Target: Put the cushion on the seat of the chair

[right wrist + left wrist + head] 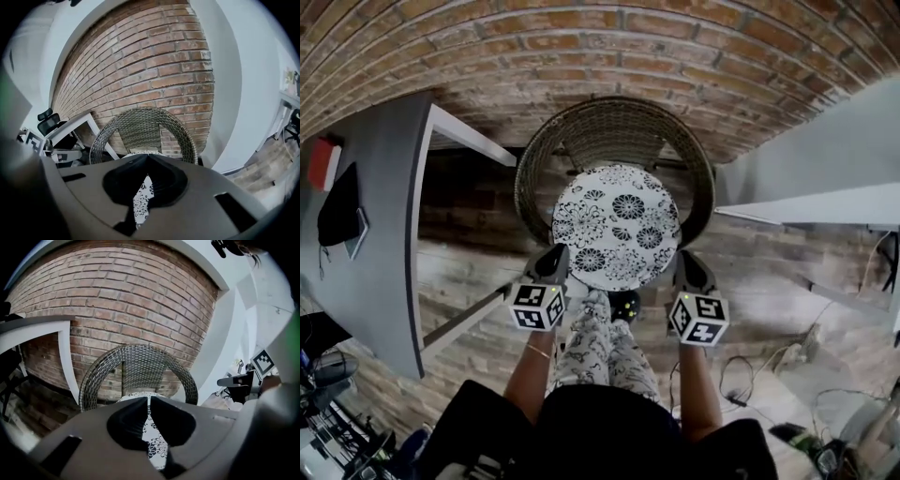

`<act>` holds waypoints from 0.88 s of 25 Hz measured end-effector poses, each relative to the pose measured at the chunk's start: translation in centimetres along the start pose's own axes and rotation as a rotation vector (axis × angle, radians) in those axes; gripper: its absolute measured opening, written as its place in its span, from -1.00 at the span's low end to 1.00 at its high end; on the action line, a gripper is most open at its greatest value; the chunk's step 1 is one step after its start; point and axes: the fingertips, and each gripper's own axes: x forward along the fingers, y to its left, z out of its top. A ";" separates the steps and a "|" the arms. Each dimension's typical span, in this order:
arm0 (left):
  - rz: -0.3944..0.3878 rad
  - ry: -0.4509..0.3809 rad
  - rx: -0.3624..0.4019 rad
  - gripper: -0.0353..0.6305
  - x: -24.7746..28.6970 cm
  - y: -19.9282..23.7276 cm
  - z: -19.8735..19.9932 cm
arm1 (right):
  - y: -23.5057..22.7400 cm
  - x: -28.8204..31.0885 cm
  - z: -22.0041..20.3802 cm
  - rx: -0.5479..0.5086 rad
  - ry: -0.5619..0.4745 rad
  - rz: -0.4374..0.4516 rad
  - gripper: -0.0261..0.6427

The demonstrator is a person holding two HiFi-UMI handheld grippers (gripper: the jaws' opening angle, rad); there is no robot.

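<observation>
Cushion: round, white with a black flower print, held out ahead of both grippers by its near rim. It hangs over the seat of the chair, with the near rim past the chair's front edge. Whether it touches the seat cannot be told.
Left gripper: jaws closed on the cushion's near-left rim. In the left gripper view the dark pads meet at the tips, and printed fabric shows pinched between them.
Right gripper: jaws closed on the near-right rim. In the right gripper view the pads meet the same way over a strip of the print.
Chair: woven wicker tub chair straight ahead of both grippers, its curved back beyond the cushion.
Brick wall: directly behind the chair.
Grey desk: well off to the left gripper's left.
Patterned trousers: the person's legs, below and between the two grippers.
</observation>
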 end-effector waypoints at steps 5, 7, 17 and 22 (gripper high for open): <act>-0.021 -0.061 0.028 -0.88 -2.8 -1.1 3.2 | 1.0 -2.6 1.8 0.025 -0.048 0.025 -0.92; -0.021 -0.083 0.041 -0.88 -3.7 -1.4 4.3 | 1.2 -3.5 2.5 0.023 -0.069 0.030 -0.92; -0.023 -0.223 0.135 -0.88 -9.8 -4.9 10.5 | 2.3 -9.1 6.6 -0.003 -0.167 0.068 -0.92; -0.033 -0.276 0.180 -0.88 -12.7 -6.5 12.2 | 3.2 -11.4 7.7 -0.038 -0.200 0.083 -0.92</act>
